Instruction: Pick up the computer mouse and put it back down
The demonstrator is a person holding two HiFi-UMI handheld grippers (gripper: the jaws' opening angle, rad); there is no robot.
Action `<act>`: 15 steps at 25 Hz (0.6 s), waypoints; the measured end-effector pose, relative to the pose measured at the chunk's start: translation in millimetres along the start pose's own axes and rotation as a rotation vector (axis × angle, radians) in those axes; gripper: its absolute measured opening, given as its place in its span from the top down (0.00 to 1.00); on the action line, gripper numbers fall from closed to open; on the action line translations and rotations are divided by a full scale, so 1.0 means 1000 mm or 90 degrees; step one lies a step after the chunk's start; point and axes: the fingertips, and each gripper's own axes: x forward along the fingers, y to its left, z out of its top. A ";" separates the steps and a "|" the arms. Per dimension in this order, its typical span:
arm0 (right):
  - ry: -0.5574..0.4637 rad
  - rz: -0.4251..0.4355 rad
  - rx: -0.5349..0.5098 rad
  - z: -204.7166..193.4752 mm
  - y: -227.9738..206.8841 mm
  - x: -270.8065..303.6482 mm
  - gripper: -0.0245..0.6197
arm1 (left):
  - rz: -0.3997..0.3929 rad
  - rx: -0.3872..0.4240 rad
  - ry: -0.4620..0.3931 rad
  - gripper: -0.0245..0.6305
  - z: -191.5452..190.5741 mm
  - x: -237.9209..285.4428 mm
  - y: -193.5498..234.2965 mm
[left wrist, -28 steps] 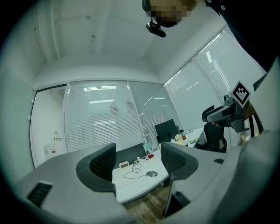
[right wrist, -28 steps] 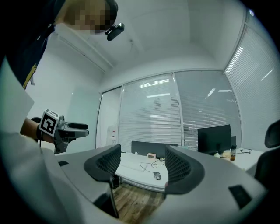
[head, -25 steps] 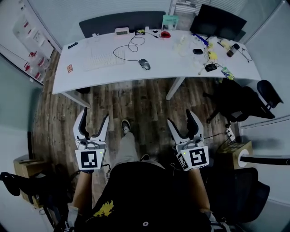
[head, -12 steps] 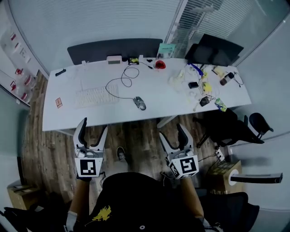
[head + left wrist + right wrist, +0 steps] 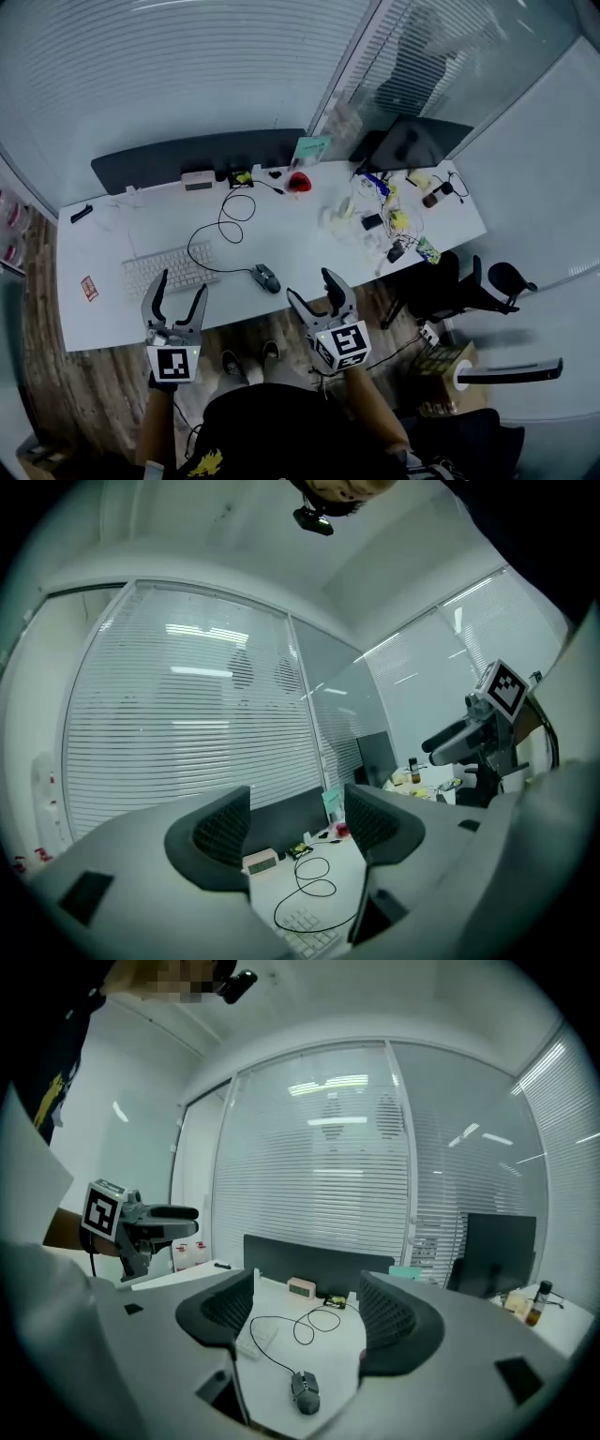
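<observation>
We are on the approach, with the mouse [image 5: 265,277] lying near the front edge of the tabletop [image 5: 103,314], just ahead of our right gripper [image 5: 310,287], whose empty fingers have just been opening, the left gripper [image 5: 180,284] wide and empty too — next, we judge, the right must lower and straddle it.
</observation>
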 end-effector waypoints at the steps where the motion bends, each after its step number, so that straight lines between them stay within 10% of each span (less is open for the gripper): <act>1: 0.013 0.008 -0.002 -0.005 -0.003 0.013 0.40 | 0.002 -0.007 0.000 0.48 -0.006 0.009 0.002; 15: 0.178 0.083 0.005 -0.129 -0.040 0.140 0.26 | 0.015 0.005 0.122 0.48 -0.118 0.084 0.002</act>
